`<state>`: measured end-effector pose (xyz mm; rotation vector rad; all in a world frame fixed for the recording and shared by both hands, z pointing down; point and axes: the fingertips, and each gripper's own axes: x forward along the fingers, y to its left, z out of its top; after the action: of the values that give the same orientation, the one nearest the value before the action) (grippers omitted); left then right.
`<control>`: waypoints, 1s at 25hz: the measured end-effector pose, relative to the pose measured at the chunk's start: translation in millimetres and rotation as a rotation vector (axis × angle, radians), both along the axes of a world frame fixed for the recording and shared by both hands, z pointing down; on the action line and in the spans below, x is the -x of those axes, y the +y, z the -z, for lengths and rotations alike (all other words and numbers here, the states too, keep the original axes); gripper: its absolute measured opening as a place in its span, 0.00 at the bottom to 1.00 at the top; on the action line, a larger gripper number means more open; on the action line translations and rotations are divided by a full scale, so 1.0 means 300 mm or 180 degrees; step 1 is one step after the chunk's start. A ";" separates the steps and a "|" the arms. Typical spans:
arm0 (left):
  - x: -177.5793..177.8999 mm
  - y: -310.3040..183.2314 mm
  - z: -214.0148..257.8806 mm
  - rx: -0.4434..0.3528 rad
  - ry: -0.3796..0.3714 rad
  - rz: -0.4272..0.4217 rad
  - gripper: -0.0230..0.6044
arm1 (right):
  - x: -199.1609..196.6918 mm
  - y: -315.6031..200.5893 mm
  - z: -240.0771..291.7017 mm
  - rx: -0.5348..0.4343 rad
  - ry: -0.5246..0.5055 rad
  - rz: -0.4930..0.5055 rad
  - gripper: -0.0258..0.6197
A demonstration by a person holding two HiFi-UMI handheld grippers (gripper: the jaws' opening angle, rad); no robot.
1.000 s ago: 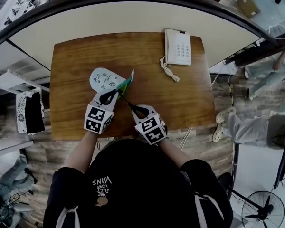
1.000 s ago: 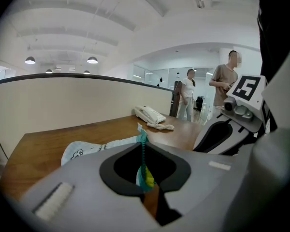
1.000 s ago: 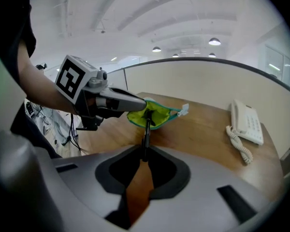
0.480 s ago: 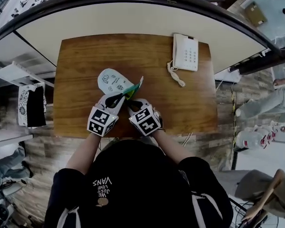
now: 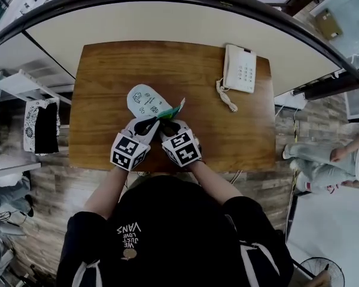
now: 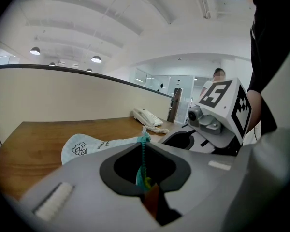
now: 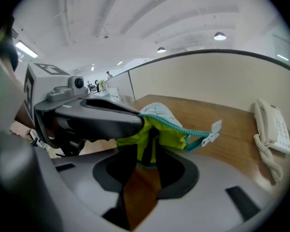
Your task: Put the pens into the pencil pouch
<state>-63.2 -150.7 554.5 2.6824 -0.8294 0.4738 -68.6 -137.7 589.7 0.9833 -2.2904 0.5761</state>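
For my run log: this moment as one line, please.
left gripper: shut on pencil pouch | right gripper: jaws opening, pen between

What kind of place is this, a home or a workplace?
Probably an open-plan office: a brown wooden desk with a white corded desk telephone on it, a curved cream partition screen behind it, and round ceiling lights overhead.

Head view: camera above the person, facing steeply down; the whole desk lies in frame, well below. Left gripper view: camera low and close over the desk top, facing along its jaws toward the telephone. Right gripper view: likewise low and close, facing the pencil pouch, telephone at right. All three views share pencil pouch, telephone and desk top.
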 end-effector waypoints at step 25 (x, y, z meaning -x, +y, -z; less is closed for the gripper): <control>0.029 0.019 -0.124 0.0526 -0.0301 0.0268 0.12 | -0.263 0.016 0.187 -0.0395 -0.0198 -0.0731 0.18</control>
<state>-72.0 -145.1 591.6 2.4802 -0.8845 0.6242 10.2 -133.1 533.7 1.3175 -2.3063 0.5697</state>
